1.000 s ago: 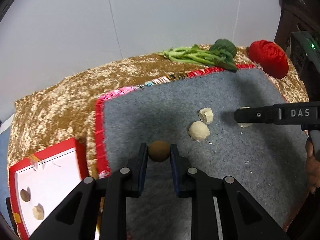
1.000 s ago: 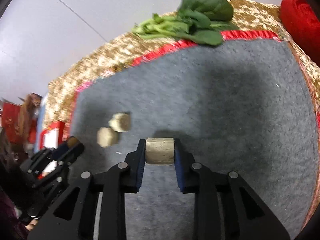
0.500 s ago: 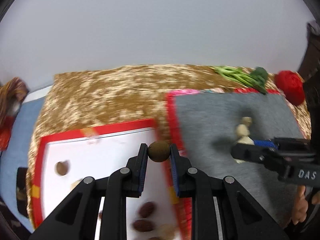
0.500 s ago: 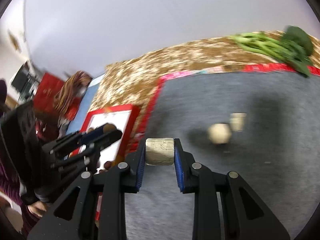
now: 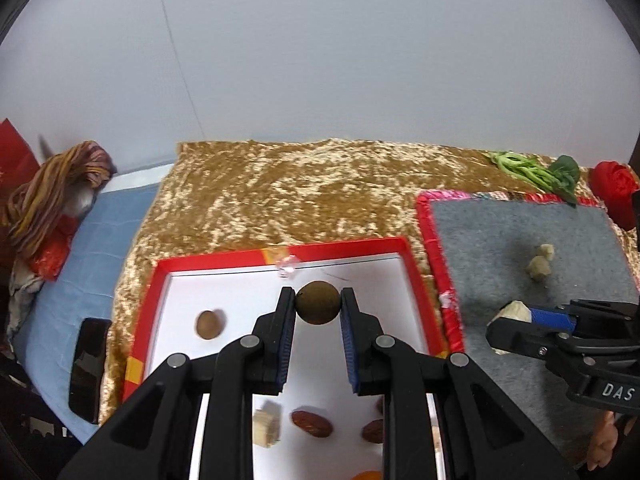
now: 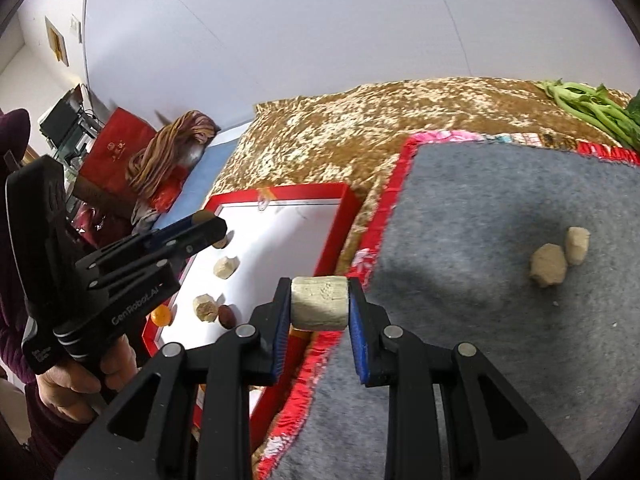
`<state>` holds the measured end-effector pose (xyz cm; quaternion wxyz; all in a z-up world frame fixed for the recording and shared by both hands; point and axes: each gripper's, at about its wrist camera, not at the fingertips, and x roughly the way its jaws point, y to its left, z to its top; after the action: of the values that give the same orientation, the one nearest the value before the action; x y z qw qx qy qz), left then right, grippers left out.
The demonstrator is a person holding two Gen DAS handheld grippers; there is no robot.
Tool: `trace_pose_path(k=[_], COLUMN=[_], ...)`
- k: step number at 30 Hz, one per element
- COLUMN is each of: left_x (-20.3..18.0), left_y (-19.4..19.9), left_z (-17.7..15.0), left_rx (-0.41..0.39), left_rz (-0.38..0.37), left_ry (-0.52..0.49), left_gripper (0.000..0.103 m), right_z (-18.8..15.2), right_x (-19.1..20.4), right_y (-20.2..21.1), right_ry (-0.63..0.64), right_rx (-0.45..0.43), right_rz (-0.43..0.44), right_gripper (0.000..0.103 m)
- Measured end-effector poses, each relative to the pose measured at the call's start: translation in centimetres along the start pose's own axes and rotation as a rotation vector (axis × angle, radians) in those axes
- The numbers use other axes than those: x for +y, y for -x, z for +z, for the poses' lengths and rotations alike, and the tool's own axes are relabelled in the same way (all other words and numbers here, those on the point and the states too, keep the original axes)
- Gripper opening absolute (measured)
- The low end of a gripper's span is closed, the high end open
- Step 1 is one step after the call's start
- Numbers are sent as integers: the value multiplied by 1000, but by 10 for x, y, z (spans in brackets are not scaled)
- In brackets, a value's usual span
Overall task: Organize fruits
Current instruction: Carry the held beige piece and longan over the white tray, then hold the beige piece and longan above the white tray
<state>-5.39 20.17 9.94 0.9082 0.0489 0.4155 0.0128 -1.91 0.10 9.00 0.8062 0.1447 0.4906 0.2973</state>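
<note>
Brown round fruit [image 5: 318,303] pinched between jaws of left gripper [image 5: 318,312], matte skin, no long axis, held above white floor of red-rimmed tray [image 5: 344,245]. Pale stubby cylinder piece [image 6: 319,302], possibly peeled fruit, clamped by right gripper [image 6: 319,312], long axis lying crosswise between pads, over grey mat [image 6: 500,208] edge.

Two pale chunks [image 6: 558,258] lie on the grey mat [image 6: 500,208]. Two claws each hold one piece. One red tray [image 5: 276,258] holds several fruits.
</note>
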Motion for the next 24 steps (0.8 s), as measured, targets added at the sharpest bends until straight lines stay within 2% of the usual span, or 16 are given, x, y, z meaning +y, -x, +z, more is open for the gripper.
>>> trace_pose_path(k=[14, 24], left_x=[19, 20], left_y=[7, 7], left_z=[-4, -4], left_rx=[-31, -31], left_rz=[73, 77], left_ry=[-10, -11], left_gripper=[21, 21], right_z=[-1, -14], right_x=[34, 50], right_y=[-12, -25], right_ry=[81, 147], right_rx=[-35, 5], right_rz=[38, 38], right_gripper=[28, 28])
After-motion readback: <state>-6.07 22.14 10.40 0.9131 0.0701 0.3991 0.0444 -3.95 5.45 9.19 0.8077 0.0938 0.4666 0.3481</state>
